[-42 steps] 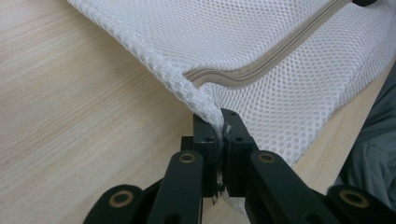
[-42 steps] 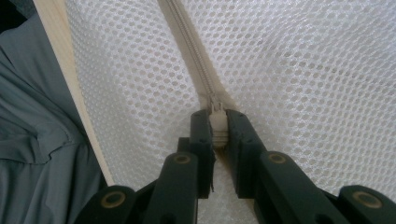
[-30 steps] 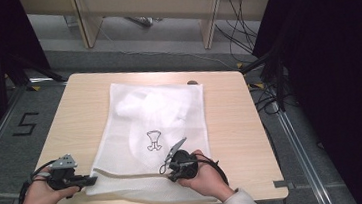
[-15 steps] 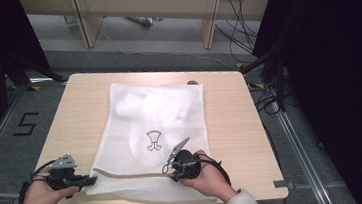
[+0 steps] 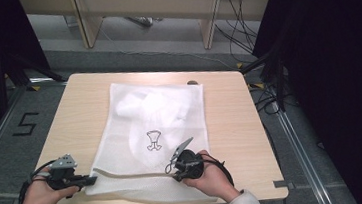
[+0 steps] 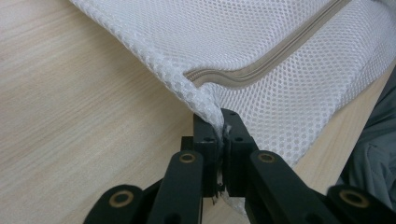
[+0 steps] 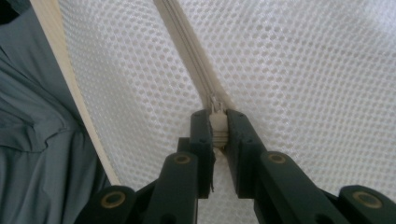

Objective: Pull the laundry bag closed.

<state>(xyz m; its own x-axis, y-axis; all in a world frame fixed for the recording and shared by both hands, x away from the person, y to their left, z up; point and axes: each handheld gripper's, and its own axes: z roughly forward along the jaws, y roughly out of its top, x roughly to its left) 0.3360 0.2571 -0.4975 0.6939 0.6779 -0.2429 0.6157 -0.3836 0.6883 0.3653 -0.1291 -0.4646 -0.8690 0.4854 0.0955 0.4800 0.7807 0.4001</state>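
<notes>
A white mesh laundry bag (image 5: 156, 124) lies flat on the wooden table (image 5: 231, 122), with a white garment bearing a small black print inside. A beige zipper (image 5: 126, 175) runs along its near end. My left gripper (image 5: 92, 180) is shut on the bag's near left corner (image 6: 205, 105), pinching the mesh. My right gripper (image 5: 174, 172) is shut on the zipper pull (image 7: 218, 123), with the zipper track (image 7: 187, 51) leading away from the jaws. In the high view both hands rest at the table's near edge.
Bare wood shows left and right of the bag. The table's near edge (image 7: 70, 79) lies just behind the right gripper, with grey clothing (image 7: 37, 154) beyond it. Cables trail on the floor (image 5: 269, 98) to the right, and a desk's legs stand behind the table.
The right gripper has shifted slightly to the right along the zipper. The left gripper and the bag's corner have stayed put.
</notes>
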